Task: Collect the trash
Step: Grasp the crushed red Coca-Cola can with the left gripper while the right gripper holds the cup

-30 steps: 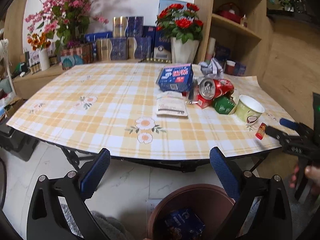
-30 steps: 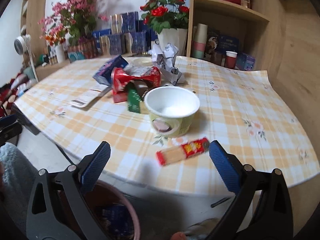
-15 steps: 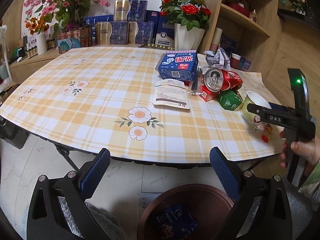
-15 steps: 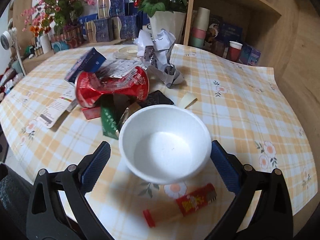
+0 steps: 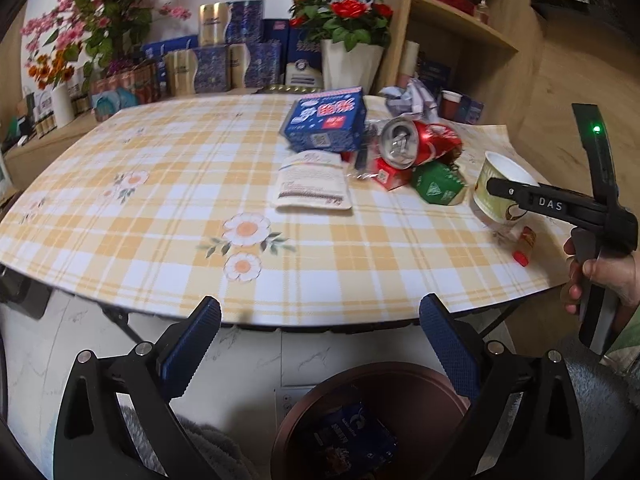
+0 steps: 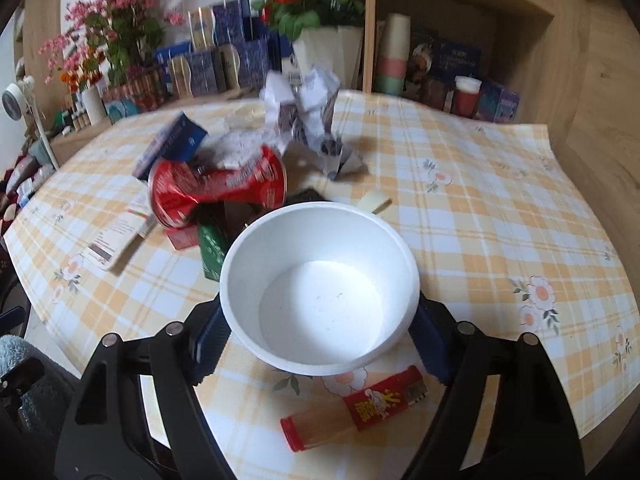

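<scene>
Right now, my readout:

Right gripper (image 6: 320, 320): my jaws straddle the paper bowl (image 6: 320, 292) and have just been closing in on it; the blue pads sit at its two sides, under the rim, but I cannot tell whether they press on it yet.

Paper bowl: upright on the checked table (image 6: 500, 220) near its front edge, mouth up, white inside with nothing in it; in the left wrist view its wall is green and cream (image 5: 490, 196).

Small bottle (image 6: 354, 408): lying on its side just in front of the bowl, long axis running across my view, red cap toward the lower left, other end up to the right.

Crushed red can (image 6: 218, 190): on its side behind the bowl, long axis left to right; in the left view its open top (image 5: 398, 142) faces that camera.

Left gripper (image 5: 320, 344): my jaws stand wide with nothing between them, off the table's edge, above the brown bin (image 5: 400, 384).

Brown bin: on the floor, a blue wrapper (image 5: 352, 436) inside.

Other trash: blue box (image 5: 326, 124), white pouch (image 5: 312, 186), green carton (image 5: 438, 184), crumpled paper (image 6: 308, 116).
</scene>
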The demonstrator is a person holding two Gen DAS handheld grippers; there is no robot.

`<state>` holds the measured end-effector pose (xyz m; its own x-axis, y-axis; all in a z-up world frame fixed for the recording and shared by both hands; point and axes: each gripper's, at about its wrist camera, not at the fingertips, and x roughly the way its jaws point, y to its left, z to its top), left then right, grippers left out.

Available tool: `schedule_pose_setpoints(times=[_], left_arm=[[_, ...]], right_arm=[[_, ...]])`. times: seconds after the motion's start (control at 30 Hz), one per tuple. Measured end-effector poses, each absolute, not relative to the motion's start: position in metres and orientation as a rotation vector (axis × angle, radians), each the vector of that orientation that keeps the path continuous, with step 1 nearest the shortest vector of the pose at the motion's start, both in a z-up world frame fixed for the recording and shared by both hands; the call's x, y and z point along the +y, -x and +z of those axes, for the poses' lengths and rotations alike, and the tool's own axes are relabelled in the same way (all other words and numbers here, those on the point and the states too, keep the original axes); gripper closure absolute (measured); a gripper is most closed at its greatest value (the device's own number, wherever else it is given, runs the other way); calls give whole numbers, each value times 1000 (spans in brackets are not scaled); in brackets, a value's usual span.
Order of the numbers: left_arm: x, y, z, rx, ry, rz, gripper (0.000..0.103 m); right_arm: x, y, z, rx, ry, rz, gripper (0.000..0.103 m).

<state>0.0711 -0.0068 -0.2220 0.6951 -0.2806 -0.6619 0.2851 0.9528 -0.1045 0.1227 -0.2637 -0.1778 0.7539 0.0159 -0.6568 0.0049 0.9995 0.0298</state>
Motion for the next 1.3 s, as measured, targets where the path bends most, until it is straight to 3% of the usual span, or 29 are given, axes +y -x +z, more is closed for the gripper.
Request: schedule_pose_setpoints(times=[0.27,0.6,0.7,0.9,1.03,1.1,1.17,1.23,1.3], left_arm=[[-31,-91,-193,670,-178,-395,6],[-123,-127,-179,616,-411,-524,7],[-149,-147,-181,647,-465,-570,21],[-189,-178,-191,639,-694,-545,24],[-210,-191,-200,623,-866,-534,36],[-214,-201,-201,640,-875,-524,43],[-217,-213,-202,681,-850,-523,60],[-220,-219,-203,698,-837,-521,64],[-223,-220,-205,703,-843,-532,75]], right_arm=[[-280,-88,-171,617,-60,-1,25],[-318,-86,-168,582,-194,-53,25],[-326,-82,-171,579,-246,-65,25],[-332,-77,-176,571,-264,-77,25],[-336,-75,-181,573,-279,-75,25],[-338,-76,-183,577,-291,-67,25],[-339,-77,-186,586,-312,-60,25],[-338,-77,-191,598,-324,-49,25],[-335,-78,-192,602,-317,-35,25]])
